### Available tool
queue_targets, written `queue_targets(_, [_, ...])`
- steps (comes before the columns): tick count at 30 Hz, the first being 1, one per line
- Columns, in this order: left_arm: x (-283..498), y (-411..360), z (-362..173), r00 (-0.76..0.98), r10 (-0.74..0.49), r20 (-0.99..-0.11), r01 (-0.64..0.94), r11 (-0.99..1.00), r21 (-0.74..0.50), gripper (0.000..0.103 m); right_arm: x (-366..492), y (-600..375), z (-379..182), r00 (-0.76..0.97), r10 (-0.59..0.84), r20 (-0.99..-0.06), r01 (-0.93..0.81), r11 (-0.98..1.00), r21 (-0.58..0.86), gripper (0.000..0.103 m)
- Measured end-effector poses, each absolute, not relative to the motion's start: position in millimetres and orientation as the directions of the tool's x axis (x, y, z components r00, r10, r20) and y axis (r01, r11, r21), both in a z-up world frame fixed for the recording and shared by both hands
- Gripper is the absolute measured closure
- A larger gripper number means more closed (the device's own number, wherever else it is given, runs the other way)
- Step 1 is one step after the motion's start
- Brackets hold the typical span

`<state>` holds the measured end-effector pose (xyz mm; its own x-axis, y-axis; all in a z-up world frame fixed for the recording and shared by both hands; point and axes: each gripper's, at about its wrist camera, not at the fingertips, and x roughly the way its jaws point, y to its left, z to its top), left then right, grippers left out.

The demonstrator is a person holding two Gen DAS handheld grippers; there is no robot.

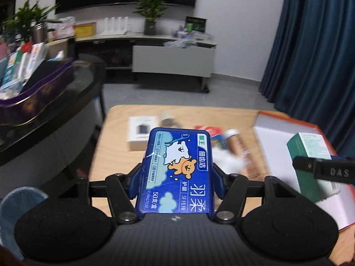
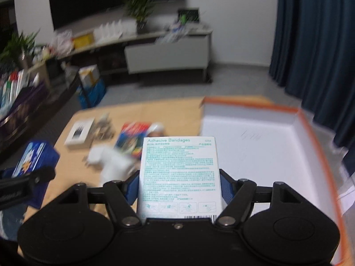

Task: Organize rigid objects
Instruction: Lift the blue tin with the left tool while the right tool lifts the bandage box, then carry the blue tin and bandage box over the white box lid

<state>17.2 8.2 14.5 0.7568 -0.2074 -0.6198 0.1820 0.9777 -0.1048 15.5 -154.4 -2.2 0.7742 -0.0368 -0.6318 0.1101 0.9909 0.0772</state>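
Blue pads of the left gripper point(image 1: 177, 175) press both long sides of a blue floss box point(image 1: 178, 173), which is held flat, its cartoon label facing up, above the near edge of the wooden table point(image 1: 115, 137). The right gripper point(image 2: 180, 186) has an adhesive bandage box point(image 2: 179, 173) between its blue pads, printed back facing the camera; the left pad touches the box, while at the right pad contact is hard to judge through the blur. From the left wrist view the same bandage box point(image 1: 310, 157) shows green at 3 o'clock, over the white tray point(image 1: 277, 146) with an orange rim. In the right wrist view that tray point(image 2: 255, 146) lies open at 2 o'clock of the held box, and the floss box point(image 2: 33, 157) sits at 9 o'clock in the other gripper. On the table beyond the left gripper lie a small white box point(image 1: 141, 134) at 11 o'clock, a red packet point(image 1: 210, 130) at 12 o'clock, a brown tube point(image 1: 238, 146) at 1 o'clock and something white and blurred point(image 1: 228, 160) beside it.
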Motion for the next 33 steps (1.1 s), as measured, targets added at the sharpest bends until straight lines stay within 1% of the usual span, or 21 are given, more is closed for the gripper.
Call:
queue_targets(4, [22.9,-25.7,30.3,0.731,-0.297,-0.614,0.224,0.955,-0.195,0.040,16.7,-200.0,12.1,0.793,-0.073,-0.605,0.152,0.985,0.080,0.019])
queue_targets(6, [26.9,-48.4,37.6,0.730,-0.309,-0.609,0.248,0.951,-0.186,0.040,17.0,-224.0,22.1,0.799,-0.082,-0.595,0.175,0.980,0.100,0.019])
queue_targets(9, [36.6,-78.7,49.1,0.717,-0.357,-0.598,0.275,0.934,-0.228,0.040,19.7,-248.9,38.5,0.812,-0.104,-0.574,0.175,0.982,0.070,0.019])
queue_targets(15, [46.7,-132.0,54.5,0.696,-0.406,-0.592,0.350,0.912,-0.213,0.040,17.0,-287.0,53.3,0.825,-0.105,-0.555,0.173,0.982,0.071,0.019])
queue_targets(18, [51.5,-149.1,48.4,0.694,-0.406,-0.594,0.371,0.909,-0.187,0.040,19.2,-303.3,45.8,0.816,-0.097,-0.571,0.184,0.978,0.097,0.019])
queue_targets(23, [61.8,-165.3,38.0,0.676,-0.409,-0.613,0.398,0.903,-0.163,0.040,28.1,-315.7,30.9,0.799,-0.085,-0.596,0.178,0.979,0.098,0.019])
queue_targets(33, [76.2,-175.0,20.6,0.646,-0.373,-0.666,0.383,0.913,-0.140,0.040,47.7,-328.0,10.6,0.779,-0.071,-0.623,0.187,0.975,0.122,0.019])
